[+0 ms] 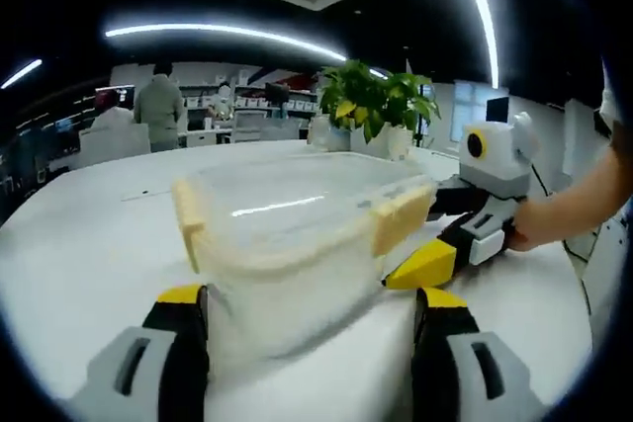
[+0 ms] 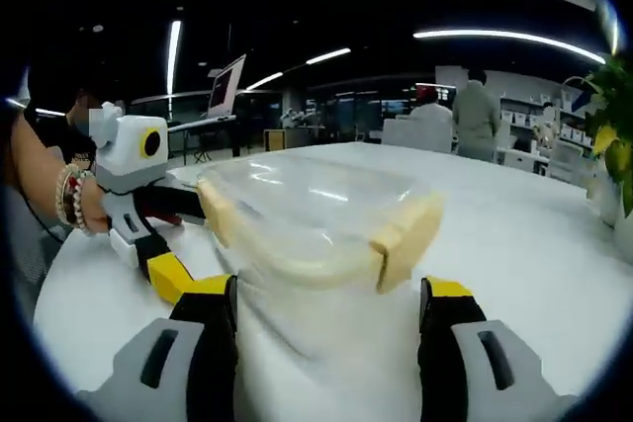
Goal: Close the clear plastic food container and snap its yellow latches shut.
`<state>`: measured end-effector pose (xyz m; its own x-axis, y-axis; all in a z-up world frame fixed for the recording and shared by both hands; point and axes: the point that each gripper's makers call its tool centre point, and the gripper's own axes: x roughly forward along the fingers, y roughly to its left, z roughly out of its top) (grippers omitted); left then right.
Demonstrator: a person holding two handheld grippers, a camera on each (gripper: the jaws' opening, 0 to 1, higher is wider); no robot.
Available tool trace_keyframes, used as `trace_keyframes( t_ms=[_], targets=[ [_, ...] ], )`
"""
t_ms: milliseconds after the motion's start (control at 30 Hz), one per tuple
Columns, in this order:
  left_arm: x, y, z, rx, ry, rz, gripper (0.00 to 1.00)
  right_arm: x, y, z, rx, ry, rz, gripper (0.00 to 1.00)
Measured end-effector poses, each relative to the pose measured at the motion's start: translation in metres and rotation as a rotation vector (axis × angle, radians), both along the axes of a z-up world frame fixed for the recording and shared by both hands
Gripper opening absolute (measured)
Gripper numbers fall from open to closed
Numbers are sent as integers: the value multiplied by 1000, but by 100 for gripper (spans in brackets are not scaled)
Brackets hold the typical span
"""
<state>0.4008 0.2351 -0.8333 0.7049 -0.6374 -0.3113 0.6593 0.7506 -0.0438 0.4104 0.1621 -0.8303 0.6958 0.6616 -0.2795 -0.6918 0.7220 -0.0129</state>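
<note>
**Clear container between two pairs of tongs on the white desk**

The clear plastic food container [image 1: 297, 234] sits on the white desk [image 1: 89, 244], lid on, nothing visible inside — blurred. Its pale yellow latches [image 1: 401, 219] stick outward. The left tongs [image 1: 309, 305] and right tongs [image 2: 331, 301] each stand spread around it. The left gripper view adds a potted plant [image 1: 376, 106]; the right gripper view, a laptop [image 2: 226, 86].

I'm looking into an open-plan office: strip lights [image 1: 227, 35] glowing overhead, a person [image 1: 158, 104] standing among desks, a potted plant [image 1: 374, 106] sitting nearby.
</note>
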Motion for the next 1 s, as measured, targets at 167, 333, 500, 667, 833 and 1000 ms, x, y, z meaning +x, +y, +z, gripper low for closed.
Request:
trace_keyframes(
  t_ms=[167, 333, 500, 667, 833, 1000],
  targets=[
    [6, 8, 2, 0, -2, 27, 78, 6, 4, -2, 12, 19, -7, 70],
    [22, 31, 3, -7, 11, 114, 59, 19, 14, -3, 15, 21, -5, 70],
    [33, 41, 4, -38, 29, 166, 56, 37, 27, -3, 17, 29, -7, 70],
    [48, 53, 3, -31, 33, 193, 55, 53, 38, -4, 17, 34, -12, 69],
    [57, 59, 2, -27, 35, 208, 54, 65, 46, -5, 18, 38, -11, 69],
    [64, 64, 1, -27, 42, 213, 54, 70, 49, -6, 23, 51, -14, 69]
  ],
)
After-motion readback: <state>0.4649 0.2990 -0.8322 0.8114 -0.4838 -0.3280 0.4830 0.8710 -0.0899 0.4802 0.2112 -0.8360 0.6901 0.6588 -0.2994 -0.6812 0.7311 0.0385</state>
